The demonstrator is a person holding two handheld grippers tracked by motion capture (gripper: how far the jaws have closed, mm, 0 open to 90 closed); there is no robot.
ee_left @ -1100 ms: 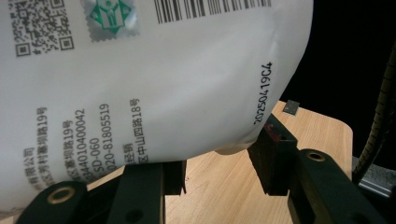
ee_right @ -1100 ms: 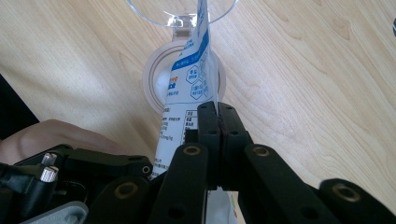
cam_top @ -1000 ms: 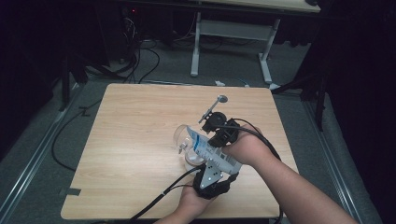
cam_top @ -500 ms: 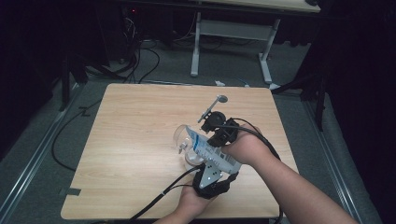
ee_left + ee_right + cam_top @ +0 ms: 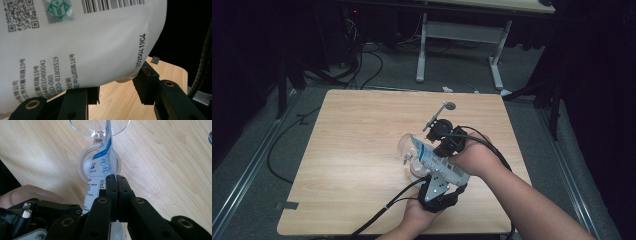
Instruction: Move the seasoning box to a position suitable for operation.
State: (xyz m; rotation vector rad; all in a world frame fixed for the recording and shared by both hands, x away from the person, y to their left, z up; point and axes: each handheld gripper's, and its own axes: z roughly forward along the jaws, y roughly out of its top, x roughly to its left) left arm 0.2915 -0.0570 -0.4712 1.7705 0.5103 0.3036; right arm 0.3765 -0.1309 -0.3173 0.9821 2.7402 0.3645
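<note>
A white and blue printed pouch [image 5: 432, 157] hangs tilted over a clear glass [image 5: 406, 147] on the wooden table [image 5: 357, 135]. Seen from above, my left gripper [image 5: 441, 181] comes in from the table's near edge and holds the pouch's full lower end. In the left gripper view the bulging pouch [image 5: 75, 50] sits between the jaws of the left gripper [image 5: 118, 87], with the pads against it. My right gripper [image 5: 116, 178] is shut on the pouch's thin flat edge [image 5: 102, 167]. The pouch's tip points into the glass [image 5: 100, 130] below. The right gripper [image 5: 439, 149] reaches in from the right.
A small metal piece with a round head [image 5: 447, 106] lies on the table behind the grippers. Cables [image 5: 382, 207] trail from both grippers toward the near edge. A white-legged desk [image 5: 457, 35] and floor cables stand beyond the table.
</note>
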